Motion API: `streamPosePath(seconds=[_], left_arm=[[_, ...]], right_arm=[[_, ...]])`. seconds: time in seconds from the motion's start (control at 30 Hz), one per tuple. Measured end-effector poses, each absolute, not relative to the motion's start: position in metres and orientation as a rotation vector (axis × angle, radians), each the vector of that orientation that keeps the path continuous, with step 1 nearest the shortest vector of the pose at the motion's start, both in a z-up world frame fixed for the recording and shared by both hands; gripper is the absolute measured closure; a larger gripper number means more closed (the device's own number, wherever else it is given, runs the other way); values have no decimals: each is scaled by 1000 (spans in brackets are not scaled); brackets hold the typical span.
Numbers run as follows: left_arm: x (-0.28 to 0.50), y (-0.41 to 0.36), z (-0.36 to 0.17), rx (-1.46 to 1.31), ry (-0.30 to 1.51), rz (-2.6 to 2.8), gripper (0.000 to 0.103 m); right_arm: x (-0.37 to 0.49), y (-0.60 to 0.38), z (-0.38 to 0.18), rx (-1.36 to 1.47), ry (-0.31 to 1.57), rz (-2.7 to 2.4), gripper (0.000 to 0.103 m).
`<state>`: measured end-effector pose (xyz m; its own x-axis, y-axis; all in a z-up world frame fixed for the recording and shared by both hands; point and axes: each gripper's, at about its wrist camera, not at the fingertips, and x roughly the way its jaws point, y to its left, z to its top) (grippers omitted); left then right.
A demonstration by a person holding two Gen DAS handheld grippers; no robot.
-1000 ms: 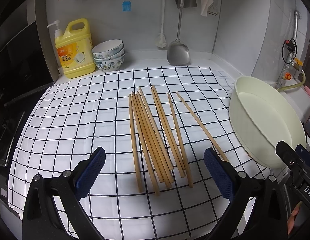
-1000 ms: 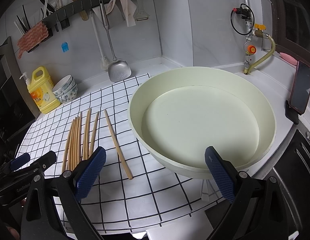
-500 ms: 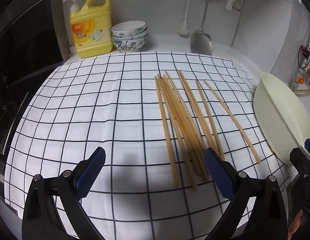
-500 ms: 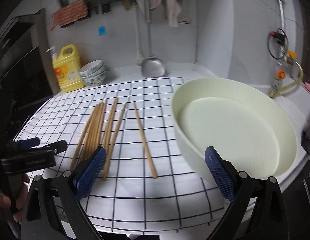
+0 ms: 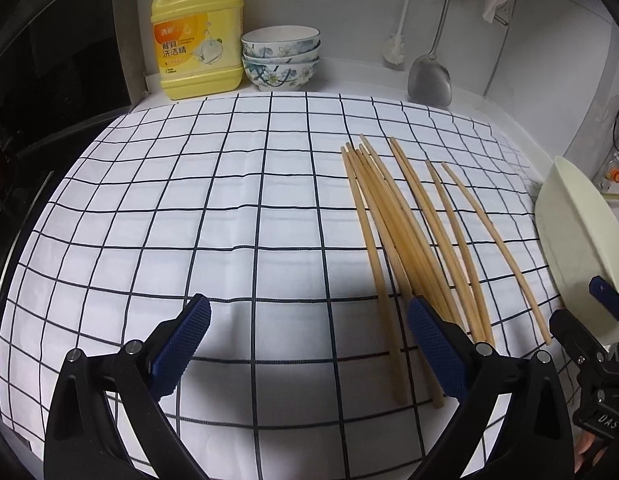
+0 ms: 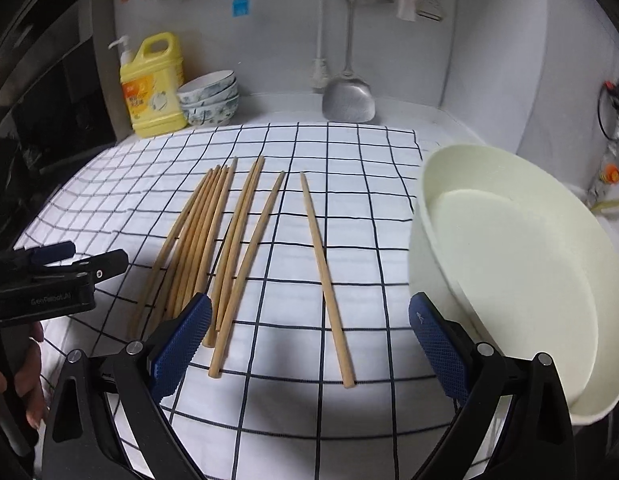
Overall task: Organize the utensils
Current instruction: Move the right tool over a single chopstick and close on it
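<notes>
A large pale basin (image 6: pixel 521 264) is seen at the right edge of the checked cloth (image 5: pixel 189 220) spread on the counter (image 6: pixel 389 108); nothing is seen inside it. Three patterned bowls (image 5: pixel 281 58) are stacked by the back wall, just beside a yellow detergent bottle (image 5: pixel 197 36). The chopsticks (image 6: pixel 229 236), plain light wood, are laid on the cloth left of the basin, most bunched together and one (image 6: pixel 325 276) set apart nearest the basin. Their long axes run from the near edge toward the back wall. The left hand-held gripper (image 5: pixel 305 344) and the right hand-held gripper (image 6: pixel 309 344) are both held wide open above the cloth, with nothing gripped.
</notes>
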<state>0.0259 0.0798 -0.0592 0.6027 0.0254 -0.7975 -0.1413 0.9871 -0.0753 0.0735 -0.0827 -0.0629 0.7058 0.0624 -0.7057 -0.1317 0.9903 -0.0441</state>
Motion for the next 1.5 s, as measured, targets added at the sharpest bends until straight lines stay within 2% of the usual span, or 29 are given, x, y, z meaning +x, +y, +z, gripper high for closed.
streamPosePath(seconds=[0.73,1.5], left_arm=[[43,82,-71,-118,938,108,6],[55,68,-88,-80,986,136,6]], right_arm=[[101,-57,-80,-157,815,264,9],[126,-100,-95,-130,871,138,10]])
